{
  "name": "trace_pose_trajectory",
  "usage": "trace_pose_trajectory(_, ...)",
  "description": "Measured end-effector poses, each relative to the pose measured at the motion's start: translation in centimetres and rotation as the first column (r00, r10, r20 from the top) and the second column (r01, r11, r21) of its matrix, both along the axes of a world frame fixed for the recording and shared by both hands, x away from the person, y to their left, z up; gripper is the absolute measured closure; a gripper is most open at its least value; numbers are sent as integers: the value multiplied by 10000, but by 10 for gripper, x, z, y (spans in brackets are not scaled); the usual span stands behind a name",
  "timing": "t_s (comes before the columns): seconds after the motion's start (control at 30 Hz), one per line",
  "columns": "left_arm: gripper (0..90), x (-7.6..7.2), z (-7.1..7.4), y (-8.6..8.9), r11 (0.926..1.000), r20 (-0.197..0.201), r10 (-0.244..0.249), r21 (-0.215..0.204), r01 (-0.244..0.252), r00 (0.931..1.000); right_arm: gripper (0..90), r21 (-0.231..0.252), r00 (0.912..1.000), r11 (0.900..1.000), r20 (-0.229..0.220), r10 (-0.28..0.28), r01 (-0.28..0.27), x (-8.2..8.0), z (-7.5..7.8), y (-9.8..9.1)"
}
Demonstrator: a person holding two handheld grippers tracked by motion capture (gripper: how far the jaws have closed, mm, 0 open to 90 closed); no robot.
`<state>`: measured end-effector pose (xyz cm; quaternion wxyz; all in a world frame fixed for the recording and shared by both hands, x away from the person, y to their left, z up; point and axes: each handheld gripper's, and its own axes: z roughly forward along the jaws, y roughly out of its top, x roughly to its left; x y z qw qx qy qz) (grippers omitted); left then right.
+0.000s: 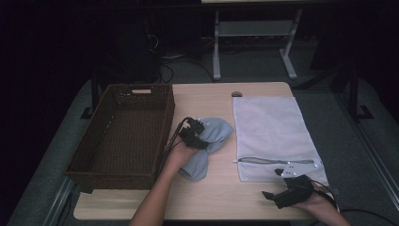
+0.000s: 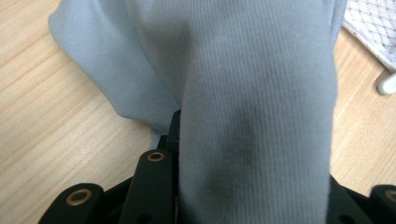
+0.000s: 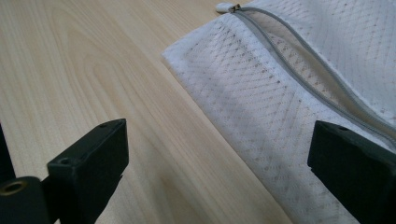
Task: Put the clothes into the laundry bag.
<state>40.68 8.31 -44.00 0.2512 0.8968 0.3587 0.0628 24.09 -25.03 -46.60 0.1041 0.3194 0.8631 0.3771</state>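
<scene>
- Our left tool [image 1: 194,133] sits at the centre of the high view, its jaws closed on a fold of the light blue garment [image 1: 209,143]; in the left gripper view the cloth [image 2: 252,107] runs straight up out of the jaws and drapes over them.
- The garment lies bunched on the counter [image 1: 207,197], long axis running from lower left to upper right of the high view, between the wicker basket [image 1: 123,134] at left and the white mesh laundry bag [image 1: 270,134] at right.
- From the left tool, the bag lies to the right, just beside the garment; its grey zipper [image 1: 275,161] crosses the bag's lower end, the pull at the zipper's left end, nearest the garment.
- Our right tool [image 1: 273,183] rests at the lower right, jaws standing wide and holding nothing, right at the bag's lower edge; in the right gripper view the mesh [image 3: 280,93] lies between them.
- We judge the right tool nearer the zipper mouth, the left nearer the garment.
</scene>
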Motion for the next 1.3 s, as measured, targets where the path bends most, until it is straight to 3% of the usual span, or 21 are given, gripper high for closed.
trace_pose_trajectory(0.3, 347, -1, 4, 2, 9987, 143, 70, -515, -63, 9999, 50, 7, 10000, 10000, -27, 15, -15, 1, 0, 0)
trace_pose_trajectory(0.37, 326, -3, 10, 3, 9963, 318, 116, -854, -89, 9994, 50, 14, 10000, 10000, -29, 24, -24, 1, 0, 0)
trace_pose_trajectory(0.5, 240, -6, 25, 3, 9947, 653, 97, -1031, -29, 9978, 50, -14, 10000, 10000, -37, 58, -58, 1, -1, 0)
trace_pose_trajectory(0.67, 196, -12, 44, 4, 9887, 1010, 201, -1496, -48, 9947, 50, -8, 10000, 10000, -48, 48, -49, 0, 0, 1)
trace_pose_trajectory(0.8, 178, -24, 55, 4, 9833, 1153, -20, -1805, 229, 9933, 50, 6, 10000, 10000, -24, 37, -37, 0, 0, 0)
trace_pose_trajectory(1.03, 159, -44, 60, 3, 9755, 1271, -255, -2136, 525, 9916, 50, -7, 10000, 10000, -46, 43, -43, 0, -1, 0)
trace_pose_trajectory(1.3, 131, -75, 55, 1, 9659, 1148, -977, -2284, 1220, 9886, 50, -51, 10000, 10000, -47, 35, -35, 1, -1, 0)
